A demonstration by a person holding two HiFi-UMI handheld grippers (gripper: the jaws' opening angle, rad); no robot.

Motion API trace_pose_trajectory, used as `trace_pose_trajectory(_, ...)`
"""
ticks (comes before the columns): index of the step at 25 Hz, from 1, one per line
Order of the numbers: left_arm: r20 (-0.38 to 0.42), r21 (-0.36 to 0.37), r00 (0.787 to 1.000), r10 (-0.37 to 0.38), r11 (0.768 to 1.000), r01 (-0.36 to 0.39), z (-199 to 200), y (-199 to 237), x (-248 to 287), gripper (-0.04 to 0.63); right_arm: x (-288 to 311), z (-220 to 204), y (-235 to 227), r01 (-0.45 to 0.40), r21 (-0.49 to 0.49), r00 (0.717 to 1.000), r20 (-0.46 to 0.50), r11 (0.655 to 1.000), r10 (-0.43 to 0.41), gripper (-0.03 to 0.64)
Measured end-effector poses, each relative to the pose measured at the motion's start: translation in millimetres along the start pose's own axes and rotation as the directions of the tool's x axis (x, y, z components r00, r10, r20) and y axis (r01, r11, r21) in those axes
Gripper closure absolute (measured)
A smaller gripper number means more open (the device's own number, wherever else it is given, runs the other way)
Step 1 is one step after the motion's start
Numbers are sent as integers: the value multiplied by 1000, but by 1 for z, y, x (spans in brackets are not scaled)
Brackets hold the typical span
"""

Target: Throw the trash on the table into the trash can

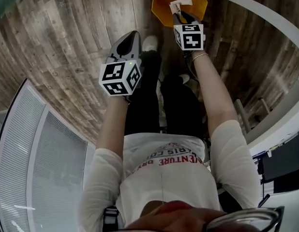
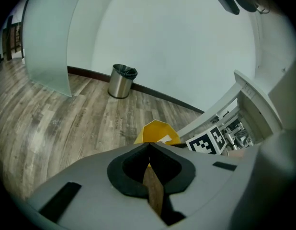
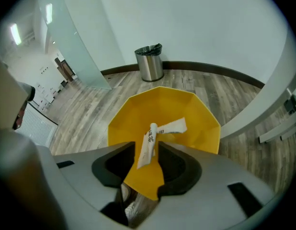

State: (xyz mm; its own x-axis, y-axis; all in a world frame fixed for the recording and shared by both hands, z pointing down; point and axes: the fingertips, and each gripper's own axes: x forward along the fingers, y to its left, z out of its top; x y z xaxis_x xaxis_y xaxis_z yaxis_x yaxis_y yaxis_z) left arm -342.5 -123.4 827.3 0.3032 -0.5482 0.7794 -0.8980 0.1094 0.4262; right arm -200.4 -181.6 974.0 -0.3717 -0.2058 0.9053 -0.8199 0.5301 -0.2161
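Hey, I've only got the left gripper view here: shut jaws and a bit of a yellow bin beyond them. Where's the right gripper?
Observer: The right gripper hangs straight over the yellow bin, above its open top.
Operator: Is it carrying anything?
Observer: A white wrapper stands between its jaws, which are apart and don't seem to clamp it.
Operator: And my left gripper, is it over the bin too?
Observer: No. In the head view the left gripper is off to the bin's left, over the wooden floor.
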Motion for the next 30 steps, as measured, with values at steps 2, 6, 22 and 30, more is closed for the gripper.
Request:
trace_pose_trajectory(2,0,8,1000,13,1000,-13,1,0,-6,572,-6,0,4,-9,9,1000,1,1000,9,431)
trace_pose_trajectory(6,64,15,998,23,1000,-24,33,-13,-22,572,-38,14,17,18,-35,999,46,999,-16,431)
trace_pose_trajectory(22,187,228,962,-198,961,154,147,-226,-207,572,-404,132,54,66,51,874,479,997,-82,584)
trace_pose_trajectory(30,103,539,862,-497,756,371,172,-424,-279,572,-628,119,-5,218,276,660,664,936,-350,584)
